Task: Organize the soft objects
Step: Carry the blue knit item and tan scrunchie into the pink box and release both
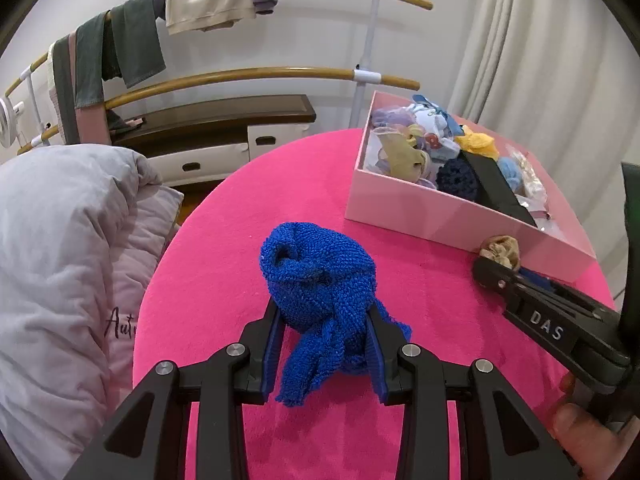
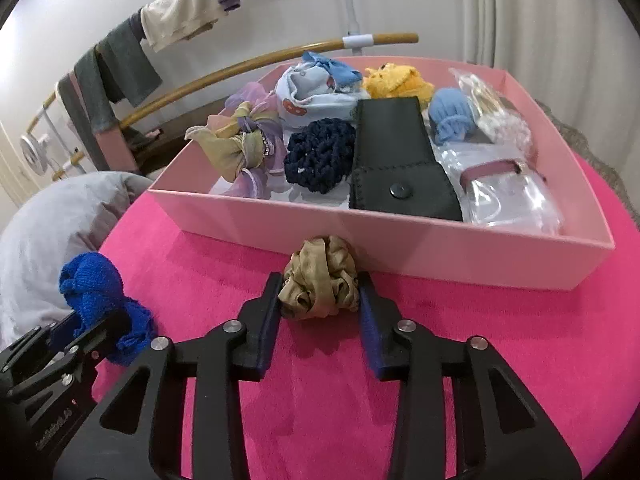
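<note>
My left gripper [image 1: 325, 316] is shut on a knotted blue knit cloth [image 1: 320, 280] over the pink round table [image 1: 224, 240]; the cloth also shows at the left of the right wrist view [image 2: 94, 284]. My right gripper [image 2: 320, 292] is shut on a tan satin scrunchie [image 2: 320, 280], right in front of the pink box's [image 2: 400, 248] near wall. The scrunchie also shows in the left wrist view [image 1: 502, 250]. The box holds several soft items: a navy scrunchie [image 2: 320, 158], a pastel scrunchie [image 2: 244, 144], a yellow knit piece [image 2: 396, 78] and a black pouch [image 2: 396, 160].
A grey duvet [image 1: 60, 260] lies left of the table. A clothes rail [image 1: 240, 76] with hanging garments stands behind, with a low bench [image 1: 224, 120] under it. A white curtain [image 1: 540, 40] hangs at the back right.
</note>
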Motion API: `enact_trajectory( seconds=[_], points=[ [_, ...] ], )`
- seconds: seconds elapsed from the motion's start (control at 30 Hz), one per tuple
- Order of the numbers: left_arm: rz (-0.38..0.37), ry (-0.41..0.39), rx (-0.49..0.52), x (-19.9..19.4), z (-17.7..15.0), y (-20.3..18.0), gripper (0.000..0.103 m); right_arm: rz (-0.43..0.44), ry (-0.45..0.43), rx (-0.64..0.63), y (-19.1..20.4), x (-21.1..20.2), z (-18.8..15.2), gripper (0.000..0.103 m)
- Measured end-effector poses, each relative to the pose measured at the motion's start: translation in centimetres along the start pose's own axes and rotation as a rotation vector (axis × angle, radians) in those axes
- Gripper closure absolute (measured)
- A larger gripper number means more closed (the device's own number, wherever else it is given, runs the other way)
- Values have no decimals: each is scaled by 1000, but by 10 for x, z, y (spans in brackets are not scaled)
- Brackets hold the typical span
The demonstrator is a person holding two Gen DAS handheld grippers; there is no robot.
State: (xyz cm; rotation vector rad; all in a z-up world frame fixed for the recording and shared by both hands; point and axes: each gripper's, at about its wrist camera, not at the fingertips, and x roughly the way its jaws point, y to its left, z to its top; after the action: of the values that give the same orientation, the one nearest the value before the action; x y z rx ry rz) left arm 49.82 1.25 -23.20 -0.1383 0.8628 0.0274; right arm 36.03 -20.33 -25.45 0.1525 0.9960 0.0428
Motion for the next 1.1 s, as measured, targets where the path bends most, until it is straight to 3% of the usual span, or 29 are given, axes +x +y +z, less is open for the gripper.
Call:
enact_trajectory(
  seconds=[0.53,1.1],
  points=[
    [-36,-40,23,-38,-13,-20,70,17,-19,29,-27,-70,-47,77],
    [-49,-113,43,-108,-27,-33,70,15,-151,18,-20,-142,-44,77]
  ],
)
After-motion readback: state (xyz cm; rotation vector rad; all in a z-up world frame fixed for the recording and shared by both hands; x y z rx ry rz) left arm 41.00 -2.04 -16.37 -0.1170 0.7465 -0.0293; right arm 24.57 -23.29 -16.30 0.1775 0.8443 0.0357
